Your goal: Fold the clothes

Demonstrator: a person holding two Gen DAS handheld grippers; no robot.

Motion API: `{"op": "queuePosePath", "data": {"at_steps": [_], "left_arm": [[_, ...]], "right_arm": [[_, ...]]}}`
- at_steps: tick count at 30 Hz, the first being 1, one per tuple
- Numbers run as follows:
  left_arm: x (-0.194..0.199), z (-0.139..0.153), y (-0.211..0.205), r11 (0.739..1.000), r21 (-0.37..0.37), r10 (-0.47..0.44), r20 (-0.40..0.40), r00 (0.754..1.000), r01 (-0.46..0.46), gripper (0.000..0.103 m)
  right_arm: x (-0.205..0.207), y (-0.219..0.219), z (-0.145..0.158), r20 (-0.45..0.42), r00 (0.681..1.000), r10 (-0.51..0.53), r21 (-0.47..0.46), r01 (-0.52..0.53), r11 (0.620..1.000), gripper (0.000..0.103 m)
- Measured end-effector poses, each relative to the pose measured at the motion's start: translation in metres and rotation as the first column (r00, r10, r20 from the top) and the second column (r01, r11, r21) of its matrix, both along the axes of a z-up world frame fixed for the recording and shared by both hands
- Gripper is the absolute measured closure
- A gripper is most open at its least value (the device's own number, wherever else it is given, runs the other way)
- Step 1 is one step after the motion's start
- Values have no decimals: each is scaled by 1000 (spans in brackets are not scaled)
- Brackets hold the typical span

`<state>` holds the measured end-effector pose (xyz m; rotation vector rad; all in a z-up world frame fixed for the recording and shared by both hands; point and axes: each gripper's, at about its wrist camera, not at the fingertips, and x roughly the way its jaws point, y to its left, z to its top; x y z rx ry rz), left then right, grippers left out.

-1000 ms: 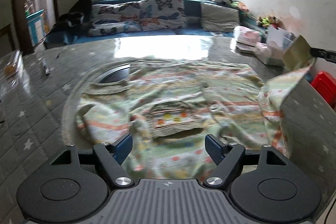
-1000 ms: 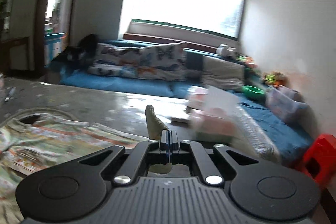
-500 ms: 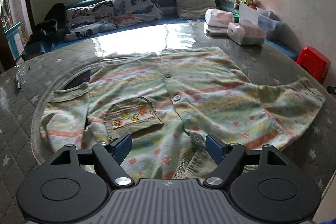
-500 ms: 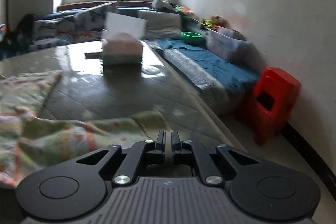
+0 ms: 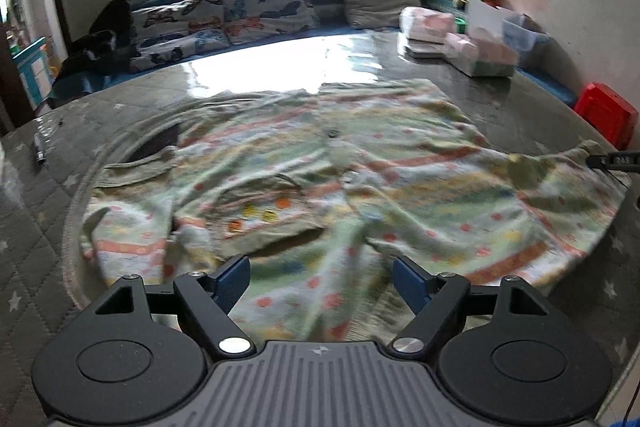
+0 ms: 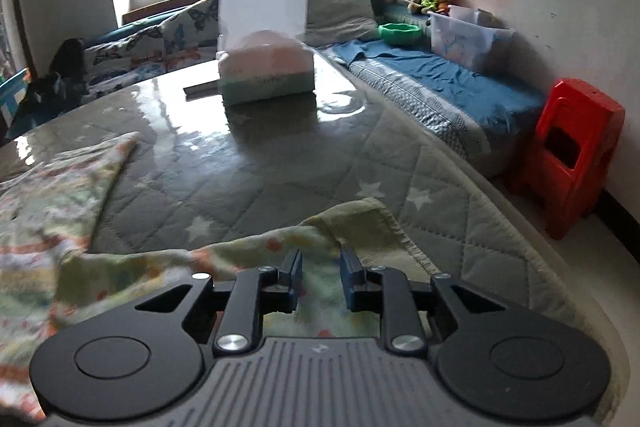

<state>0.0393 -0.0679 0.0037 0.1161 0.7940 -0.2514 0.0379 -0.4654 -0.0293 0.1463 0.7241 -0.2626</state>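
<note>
only right view shows sleeve (image 6: 356,223) between parted fingers, seemingly loose.

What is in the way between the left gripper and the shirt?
Nothing visible. The left gripper is open just above the shirt, with only printed cloth between its fingers. The tissue box sits far off, at the table's back.

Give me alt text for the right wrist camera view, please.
The right gripper, jaws slightly apart, hovers over the cuffed sleeve of a striped shirt on a quilted star-print table. Behind sit a tissue box, a cushioned bench and a red stool.
</note>
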Motion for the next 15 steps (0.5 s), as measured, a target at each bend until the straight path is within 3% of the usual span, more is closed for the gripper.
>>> {"op": "queuePosePath", "data": {"at_steps": [3,5,7,11,15], "left_arm": [[10,3,16,999,2,53,11,999,-53,22],[17,4,26,996,7,89,19,996,-89,22],[29,5,37,991,13,133,26,991,-133,22],[56,4,59,975,28,220,38,975,-221,22],[82,0,71,963,44,264,44,963,-266,24]], "right_arm": [[6,3,2,-3,1000,4,-5,-4,1000,79],[7,13,6,0,999,33,-25,-33,999,68],[9,22,11,3,998,63,-45,-62,997,64],[12,55,20,22,983,181,-30,-180,983,46],[21,98,26,32,950,312,-23,-311,950,44]]}}
